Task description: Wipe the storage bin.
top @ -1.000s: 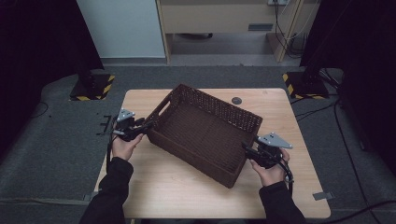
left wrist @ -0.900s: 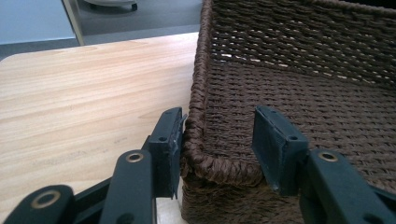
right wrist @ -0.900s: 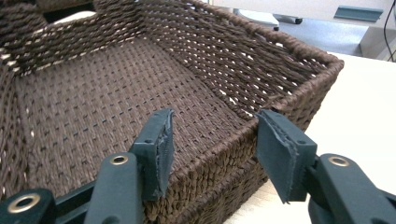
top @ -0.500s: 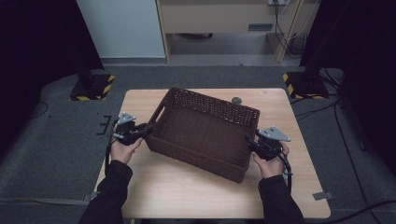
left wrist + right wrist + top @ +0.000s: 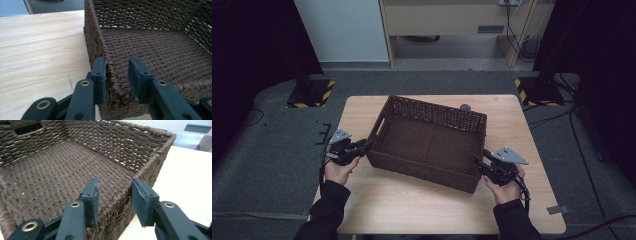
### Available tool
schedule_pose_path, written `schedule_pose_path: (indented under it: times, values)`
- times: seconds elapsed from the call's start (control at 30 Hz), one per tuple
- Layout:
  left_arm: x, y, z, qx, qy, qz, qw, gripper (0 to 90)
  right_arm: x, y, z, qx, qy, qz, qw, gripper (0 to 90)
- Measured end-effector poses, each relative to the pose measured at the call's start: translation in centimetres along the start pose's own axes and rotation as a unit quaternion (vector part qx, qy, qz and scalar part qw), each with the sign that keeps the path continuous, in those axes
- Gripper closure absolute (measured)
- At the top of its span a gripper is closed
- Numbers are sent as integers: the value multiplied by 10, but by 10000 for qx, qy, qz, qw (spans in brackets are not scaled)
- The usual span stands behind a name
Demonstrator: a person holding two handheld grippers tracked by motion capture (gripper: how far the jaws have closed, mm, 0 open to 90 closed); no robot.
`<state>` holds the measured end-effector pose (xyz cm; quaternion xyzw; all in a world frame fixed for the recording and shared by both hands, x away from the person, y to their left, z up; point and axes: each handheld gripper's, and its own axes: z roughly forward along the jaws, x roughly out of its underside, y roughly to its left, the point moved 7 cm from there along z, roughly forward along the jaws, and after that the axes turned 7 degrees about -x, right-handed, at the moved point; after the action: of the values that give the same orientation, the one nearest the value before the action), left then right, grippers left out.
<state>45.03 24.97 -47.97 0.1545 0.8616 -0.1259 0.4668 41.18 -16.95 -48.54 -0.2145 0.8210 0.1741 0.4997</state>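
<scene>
The brown woven basket (image 5: 429, 142) sat near the middle of the pale wooden worktop (image 5: 377, 200), turned at a slant to its edges, with nothing inside it. The left gripper (image 5: 363, 147) met the basket's left end wall; in the left gripper view its jaws straddled the braided rim (image 5: 113, 82), the outer pad touching the weave and the inner one a little off it, having just been closing. The right gripper (image 5: 478, 161) stood at the near right corner, its jaws set either side of the rim (image 5: 117, 197) and also just closing, a gap showing at the outer pad. A small dark round object (image 5: 465, 107) lay on the worktop behind the basket.
</scene>
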Motion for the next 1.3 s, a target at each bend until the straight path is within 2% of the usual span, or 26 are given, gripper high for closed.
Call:
schedule_pose_path:
  times: [0.07,0.13,0.2,0.27,0.33,0.4,0.43,0.5,0.57,0.67,0.93,0.97,1.1,1.3]
  values:
    - [-3,2,0,-120,-136,128,9998,622,-2,-3,3,85,20,-31,10000,618]
    - [-3,3,2,-81,-117,77,9999,628,-4,-7,7,192,21,-94,9998,635]
    - [0,2,4,43,-52,70,10000,627,-6,-11,12,266,14,-123,9996,647]
    - [3,-3,4,124,7,128,9998,649,-7,-15,15,294,-9,-111,9995,652]
    - [4,-5,2,68,14,127,9999,668,-8,-16,17,280,-42,-34,9996,626]
    - [5,-5,-1,88,29,15,10000,680,-7,-14,13,226,-32,-62,9997,602]
    - [7,-6,-3,103,112,-10,9999,685,-6,-13,11,233,-44,-74,9997,599]
    - [9,-7,-7,125,31,-59,9999,686,-3,-10,5,154,-41,-72,9998,603]
    - [12,-8,-11,170,59,-124,9998,685,0,-7,1,81,-23,-90,9999,626]
    - [15,-11,-16,165,17,-164,9997,680,1,-7,1,97,-16,-84,9999,647]
    - [22,-16,-28,126,-49,-68,9999,656,-4,-12,11,113,-65,-119,9998,681]
    - [24,-16,-30,108,-85,-46,9999,655,-5,-12,14,140,-43,-204,9997,685]
    - [23,-14,-30,50,-98,11,9999,657,-5,-10,13,126,-22,-199,9997,681]
    - [24,-13,-31,73,-104,-53,9999,660,-5,-7,11,58,-8,-186,9998,675]
